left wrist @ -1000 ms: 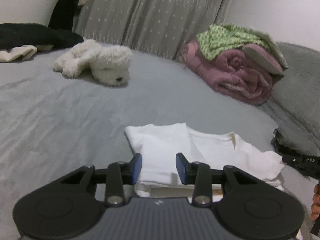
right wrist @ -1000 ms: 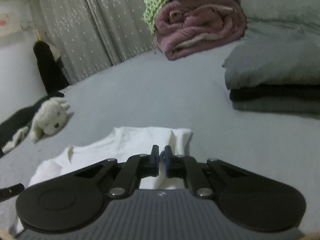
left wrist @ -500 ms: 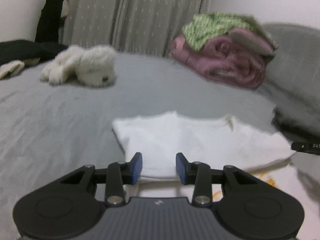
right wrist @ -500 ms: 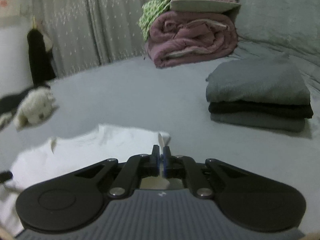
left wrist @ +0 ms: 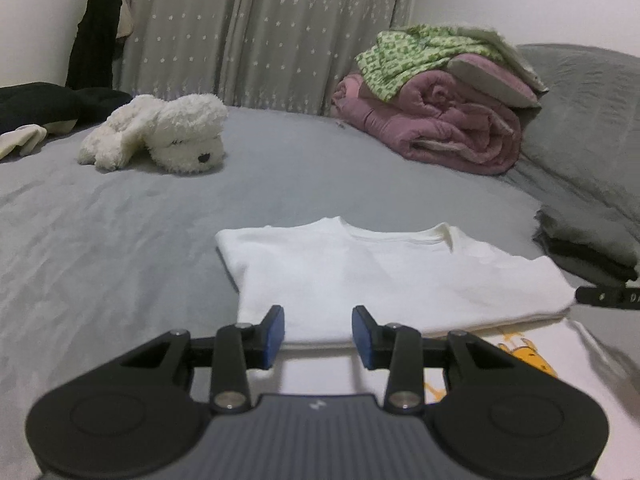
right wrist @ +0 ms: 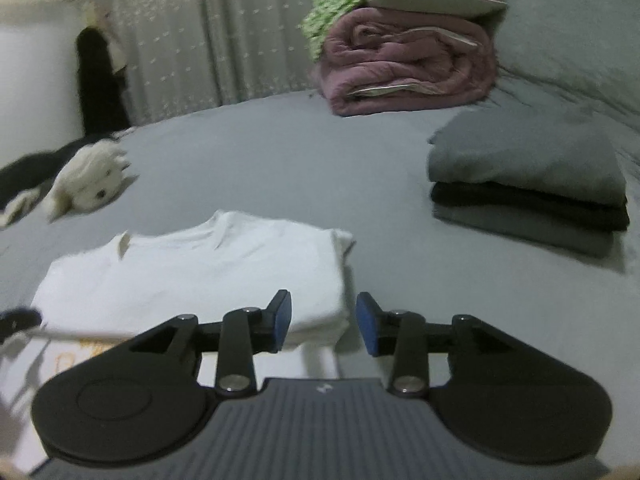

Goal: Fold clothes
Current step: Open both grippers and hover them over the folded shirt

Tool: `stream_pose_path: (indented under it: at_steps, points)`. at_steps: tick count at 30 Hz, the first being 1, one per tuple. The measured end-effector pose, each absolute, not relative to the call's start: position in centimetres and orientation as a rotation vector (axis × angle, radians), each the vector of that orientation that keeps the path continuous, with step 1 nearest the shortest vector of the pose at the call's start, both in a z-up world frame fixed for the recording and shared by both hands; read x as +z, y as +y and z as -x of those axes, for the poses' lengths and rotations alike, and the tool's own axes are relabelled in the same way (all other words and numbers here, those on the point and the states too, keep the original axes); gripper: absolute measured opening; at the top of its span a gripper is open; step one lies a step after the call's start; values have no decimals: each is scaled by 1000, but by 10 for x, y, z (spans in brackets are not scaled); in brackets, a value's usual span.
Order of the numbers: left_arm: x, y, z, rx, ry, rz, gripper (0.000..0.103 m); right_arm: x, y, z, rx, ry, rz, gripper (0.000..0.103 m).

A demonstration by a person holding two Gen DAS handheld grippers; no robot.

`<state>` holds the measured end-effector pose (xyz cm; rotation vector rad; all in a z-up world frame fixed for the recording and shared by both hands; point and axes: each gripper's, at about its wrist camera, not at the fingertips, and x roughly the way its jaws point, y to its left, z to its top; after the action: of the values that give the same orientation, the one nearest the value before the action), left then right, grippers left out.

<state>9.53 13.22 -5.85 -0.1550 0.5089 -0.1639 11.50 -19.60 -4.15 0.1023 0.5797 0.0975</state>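
The white T-shirt (left wrist: pixel 384 276) lies on the grey bed (left wrist: pixel 120 232), its top half folded down over the printed bottom part. A moment ago the right gripper (right wrist: pixel 323 320) pinched a corner of the shirt. Now its jaws are spread wide and hold nothing. The left gripper (left wrist: pixel 318 330) also has its jaws apart, empty, just above the folded edge. So the fold is let go and stays flat. I think this fold is done. A pile of folded clothes (right wrist: pixel 532 184) waits near the shirt, and a fluffy toy dog (left wrist: pixel 164 136) lies farther back.
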Motion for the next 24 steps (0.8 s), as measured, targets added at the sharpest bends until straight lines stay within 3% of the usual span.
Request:
stream_pose_path:
  at_steps: [3,6,12,24]
  points:
    - [-57,128,-82,-199,496,163,38,-44,-188,-102,162,592,-105,42]
    - [-58,121,-68,-248,513,134,40,-48,-174,-84,278,612,-82,53]
    - [-72,128,-44,-291,603,152,43,-64,-162,-57,342,659,25,61]
    - [-75,153,5,-257,602,216,43,-73,-180,-17,327,618,-23,62]
